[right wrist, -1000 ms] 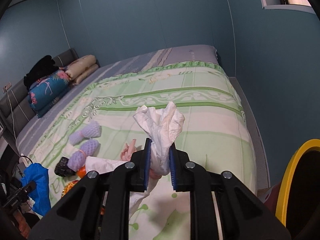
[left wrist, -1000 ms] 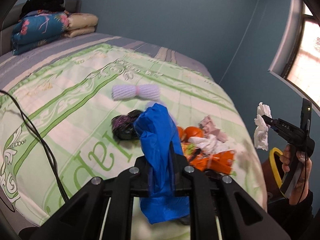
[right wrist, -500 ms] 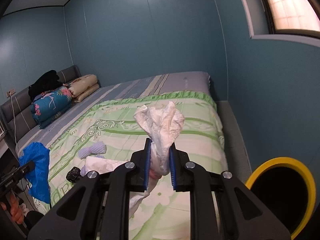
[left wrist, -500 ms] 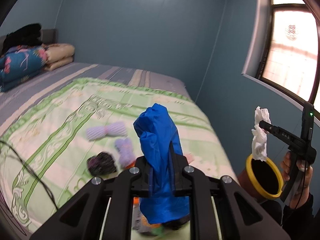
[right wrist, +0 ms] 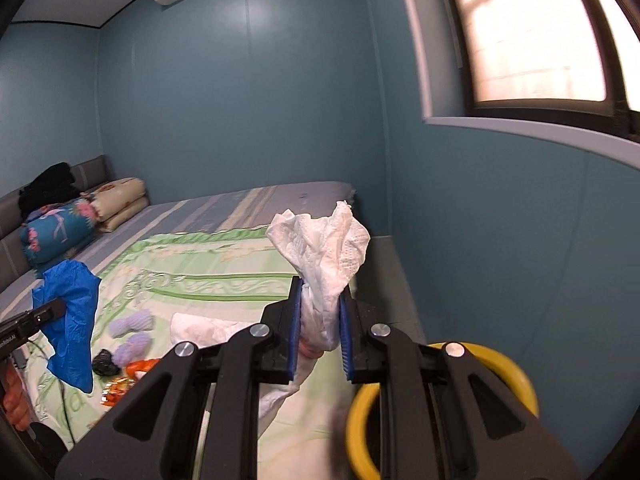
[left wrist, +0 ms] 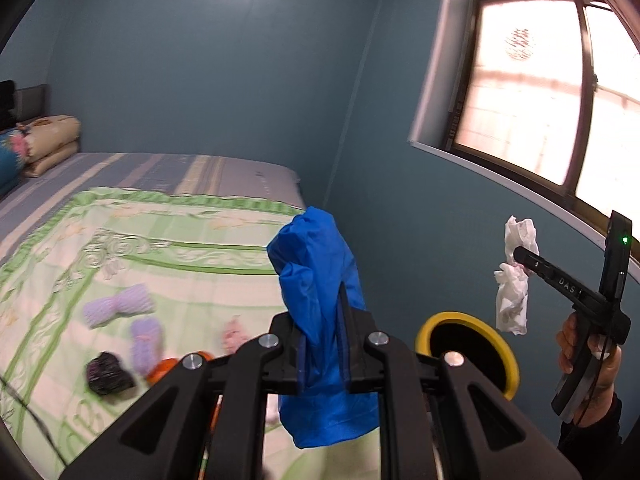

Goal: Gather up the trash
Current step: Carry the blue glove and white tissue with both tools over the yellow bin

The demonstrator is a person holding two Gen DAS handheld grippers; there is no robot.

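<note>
My left gripper [left wrist: 322, 352] is shut on a crumpled blue plastic bag [left wrist: 320, 320] and holds it in the air above the bed's near edge. My right gripper [right wrist: 319, 344] is shut on a wad of white tissue [right wrist: 324, 264]; the wad also shows in the left wrist view [left wrist: 514, 276], hanging above and just right of a yellow-rimmed bin [left wrist: 468, 352]. The bin [right wrist: 500, 364] sits low right beside the bed. Purple foam nets [left wrist: 120, 310], a black wad [left wrist: 109, 372], orange wrappers [right wrist: 132, 372] and more tissue [right wrist: 200, 326] lie on the green bedspread [left wrist: 168, 256].
Folded blankets and pillows [right wrist: 80, 220] are stacked at the head of the bed. A blue wall and a window [left wrist: 560, 92] stand to the right of the bin. A black cable [left wrist: 32, 420] runs along the bed's left edge.
Both grippers have lifted and swung right, away from the trash pile toward the bin. The bin has come into both views. The grips on the blue bag and tissue are unchanged.
</note>
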